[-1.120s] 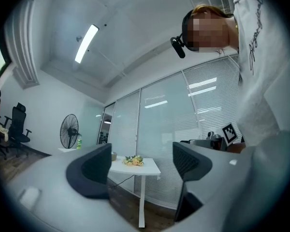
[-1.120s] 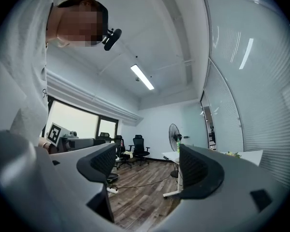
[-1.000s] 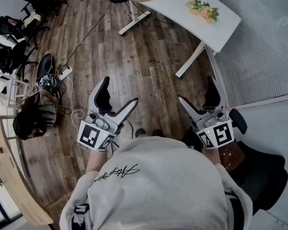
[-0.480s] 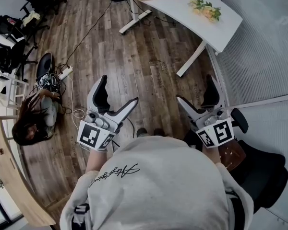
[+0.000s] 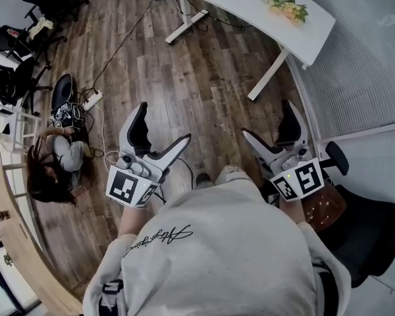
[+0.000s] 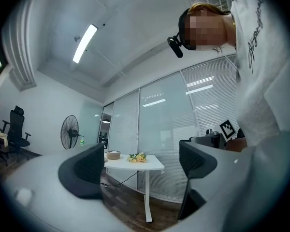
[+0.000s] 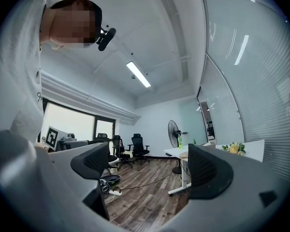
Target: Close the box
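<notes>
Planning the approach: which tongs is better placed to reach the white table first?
Right, tentatively: left tongs, jaws just opening wider, and right tongs are both empty, but the white table lies ahead of the right one. No box shows.

Head camera looks steeply down at wooden floor (image 5: 204, 78); both gripper views face roughly level across the room; all share the white table (image 5: 250, 6).

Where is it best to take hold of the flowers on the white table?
Probably the green leafy end, from above, jaws across the stems: the flowers lie flat on the white table, and the blooms at the other end look easily crushed.
</notes>
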### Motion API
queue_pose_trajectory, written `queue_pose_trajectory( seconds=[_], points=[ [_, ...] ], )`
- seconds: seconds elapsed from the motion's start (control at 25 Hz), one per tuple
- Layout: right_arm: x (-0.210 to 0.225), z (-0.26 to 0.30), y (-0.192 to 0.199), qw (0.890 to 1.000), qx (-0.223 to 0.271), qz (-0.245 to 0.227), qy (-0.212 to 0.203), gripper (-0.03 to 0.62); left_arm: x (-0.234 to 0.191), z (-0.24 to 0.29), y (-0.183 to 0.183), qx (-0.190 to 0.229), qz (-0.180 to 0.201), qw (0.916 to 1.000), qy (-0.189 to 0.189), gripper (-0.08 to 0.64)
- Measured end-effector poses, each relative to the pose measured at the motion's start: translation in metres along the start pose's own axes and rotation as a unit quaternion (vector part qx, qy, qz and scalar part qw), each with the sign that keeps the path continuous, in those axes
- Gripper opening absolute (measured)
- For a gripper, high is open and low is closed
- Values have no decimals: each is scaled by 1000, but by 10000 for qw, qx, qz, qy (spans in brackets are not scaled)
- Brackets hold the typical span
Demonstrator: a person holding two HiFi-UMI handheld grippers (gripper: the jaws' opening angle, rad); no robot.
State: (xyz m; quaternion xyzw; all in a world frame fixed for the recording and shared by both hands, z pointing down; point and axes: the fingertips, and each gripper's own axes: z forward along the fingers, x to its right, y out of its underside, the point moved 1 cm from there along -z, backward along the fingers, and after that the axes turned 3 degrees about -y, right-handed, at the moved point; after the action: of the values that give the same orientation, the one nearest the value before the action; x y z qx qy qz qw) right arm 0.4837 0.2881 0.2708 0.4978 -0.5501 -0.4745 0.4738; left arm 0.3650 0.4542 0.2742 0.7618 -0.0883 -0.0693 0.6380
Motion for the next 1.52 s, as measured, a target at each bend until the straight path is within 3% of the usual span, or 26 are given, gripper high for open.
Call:
queue_pose_trajectory(
  seconds=[0.2, 0.36, 0.6, 0.8, 1.52],
  points=[
    [-6, 1, 12, 9985, -3, 542, 23, 499, -7, -8, 8, -77, -37, 10000, 31, 466],
    [-3, 9, 17, 9994, -194, 245, 120, 495, -14, -5, 6, -13, -72, 10000, 38, 466],
    [10, 34, 23, 9986, -108, 511, -2, 492, -28, 13, 10, -22, -31, 10000, -43, 466],
    [31, 64, 18, 9996, -8, 276, -49, 488, -51, 35, 3, 57, -34, 9999, -94, 466],
    [166, 168, 13, 9996, 25, 201, -203, 485, -132, 175, 17, 50, 93, 9994, -317, 466]
  ],
)
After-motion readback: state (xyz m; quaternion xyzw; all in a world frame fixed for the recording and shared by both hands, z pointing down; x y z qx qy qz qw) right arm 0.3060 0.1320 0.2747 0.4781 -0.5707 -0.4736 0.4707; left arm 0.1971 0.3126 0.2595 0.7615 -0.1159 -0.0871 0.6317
